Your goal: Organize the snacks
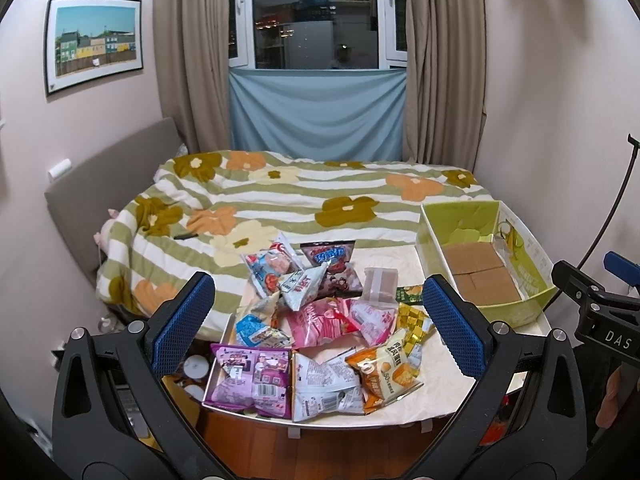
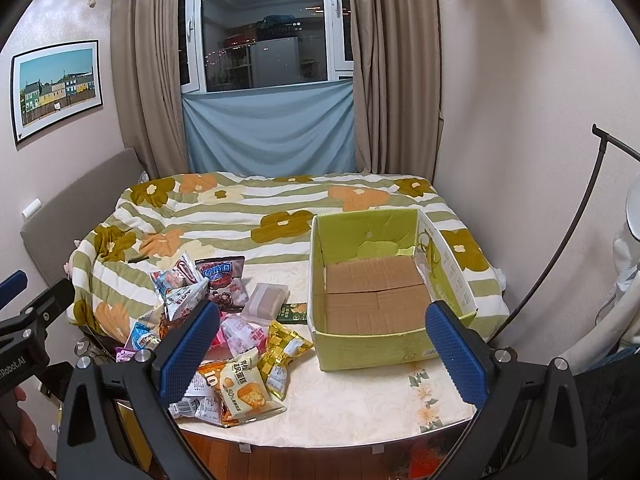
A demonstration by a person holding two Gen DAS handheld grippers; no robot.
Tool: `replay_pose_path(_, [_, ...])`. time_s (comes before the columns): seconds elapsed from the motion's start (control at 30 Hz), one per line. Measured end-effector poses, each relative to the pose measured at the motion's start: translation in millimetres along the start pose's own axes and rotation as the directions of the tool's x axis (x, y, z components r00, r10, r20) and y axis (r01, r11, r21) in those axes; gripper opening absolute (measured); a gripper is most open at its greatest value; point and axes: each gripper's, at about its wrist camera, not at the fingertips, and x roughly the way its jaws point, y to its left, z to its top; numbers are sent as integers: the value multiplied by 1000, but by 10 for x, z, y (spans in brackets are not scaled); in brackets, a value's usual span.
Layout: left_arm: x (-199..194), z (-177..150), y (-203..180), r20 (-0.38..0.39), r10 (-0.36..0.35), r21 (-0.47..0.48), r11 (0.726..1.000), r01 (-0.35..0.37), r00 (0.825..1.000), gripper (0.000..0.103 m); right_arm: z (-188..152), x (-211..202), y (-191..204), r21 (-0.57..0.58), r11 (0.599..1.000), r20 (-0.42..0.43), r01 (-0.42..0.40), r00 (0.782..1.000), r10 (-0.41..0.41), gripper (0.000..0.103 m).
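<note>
Behind the right gripper (image 2: 322, 344), snack packets (image 2: 224, 320) (labels unreadable) hide.

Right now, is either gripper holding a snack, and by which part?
Nothing is held. The left gripper and right gripper are both open, with only air between their fingers; the snack packets lie untouched on the table.
</note>
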Motion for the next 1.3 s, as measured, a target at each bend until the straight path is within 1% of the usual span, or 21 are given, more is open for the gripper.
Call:
replay_pose_path(0.07, [19,6,-3,-14,-14,-10,1000,14,1000,103,0,6,4,0,1000,-1,-2,1000,2,102])
replay_pose_path(0.13, [43,32,12,-35,-13,-20,1000,12,999,103,7,2,-5,-2,1000,-3,-2,1000,2,102])
replay_pose_path(0.2, [67,58,45,-61,-5,-28,1000,4,998,103,7,7,5,-6,1000,-11,-11,1000,11,102])
replay_pose_path(0.3, [122,3,138,-108,15,-45,999,-20,994,103,-20,54,28,-15,999,-36,-34,999,34,102])
replay_pose_path(0.4, [206,-125,217,-150,25,-61,998,-34,988,103,-97,168,69,-25,996,-84,-85,993,83,102])
replay_pose_path(0.53, [411,-421,279,-230,-12,-71,997,-4,973,103,-232,361,92,-49,987,-138,-155,979,147,102])
replay_pose_path(0.67, [714,-730,254,-308,-58,-30,998,52,949,103,-436,665,177,-57,977,-222,-205,957,188,102])
replay_pose_path(0.73, [881,-871,210,-339,-64,23,997,76,939,103,-536,793,197,-47,973,-256,-226,944,207,102])
replay_pose_path(0.77, [970,-930,181,-354,-68,54,994,93,933,103,-590,878,204,-38,969,-279,-243,934,224,102])
replay_pose_path(0.83, [1133,-1035,137,-376,-76,117,985,129,923,103,-683,992,247,-36,965,-310,-258,921,235,102])
replay_pose_path(0.87, [1237,-1084,110,-392,-84,154,976,156,916,103,-732,1058,266,-41,965,-326,-261,916,233,102])
replay_pose_path(0.97, [1440,-1171,22,-413,-97,245,946,213,906,102,-857,1226,369,-48,961,-359,-271,903,237,102])
replay_pose_path(1.0, [1533,-1211,-19,-426,-103,288,926,243,899,103,-879,1266,373,-49,961,-365,-273,900,237,102])
replay_pose_path(1.03, [1576,-1232,-45,-432,-106,309,915,258,896,103,-929,1330,419,-51,959,-379,-279,894,239,102])
replay_pose_path(1.1, [1717,-1291,-101,-449,-119,364,881,303,885,103,-994,1450,476,-61,958,-398,-279,887,232,102])
replay_pose_path(1.3, [2051,-1398,-181,-490,-142,457,799,391,860,102,-1152,1709,638,-102,955,-436,-278,875,208,102])
